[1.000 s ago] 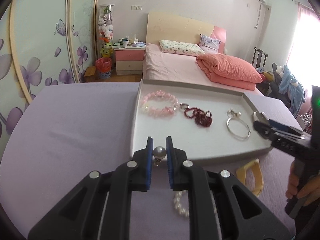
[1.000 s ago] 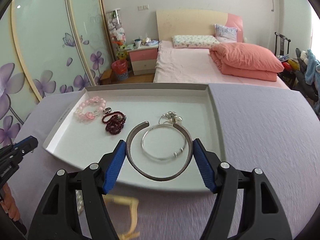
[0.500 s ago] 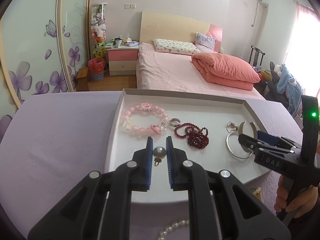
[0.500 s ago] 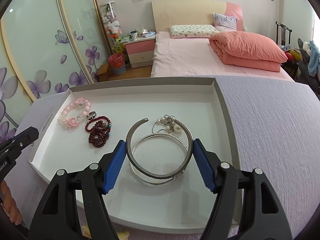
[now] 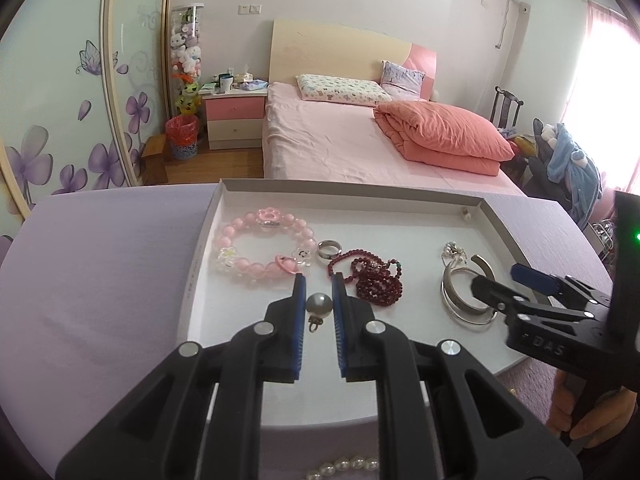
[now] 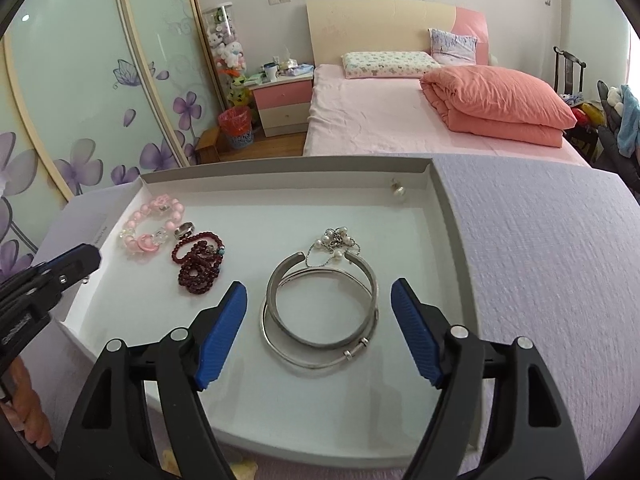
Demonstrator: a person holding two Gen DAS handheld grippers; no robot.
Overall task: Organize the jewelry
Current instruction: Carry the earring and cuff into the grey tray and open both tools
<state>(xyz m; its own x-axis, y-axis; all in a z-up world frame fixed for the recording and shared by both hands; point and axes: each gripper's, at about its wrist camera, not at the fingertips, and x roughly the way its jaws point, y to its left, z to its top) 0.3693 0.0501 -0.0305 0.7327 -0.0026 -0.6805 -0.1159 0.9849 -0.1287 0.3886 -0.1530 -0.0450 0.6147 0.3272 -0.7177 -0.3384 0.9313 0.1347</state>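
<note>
over the white tray point(image 5: 400, 408), the left hand-held gripper point(image 5: 318, 292) pinches a pearl earring point(image 5: 319, 305) for set-down beside the red bead strand point(image 5: 370, 276); the right hand-held gripper point(image 6: 319, 300), jaws just opened wide, straddles the released open bangle point(image 6: 322, 300) (stacked on a thinner one).

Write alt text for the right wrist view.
The right gripper, open, has just let go of a grey open bangle lying on a thinner silver bangle in a white tray. A pink bead bracelet lies farther left.
</note>
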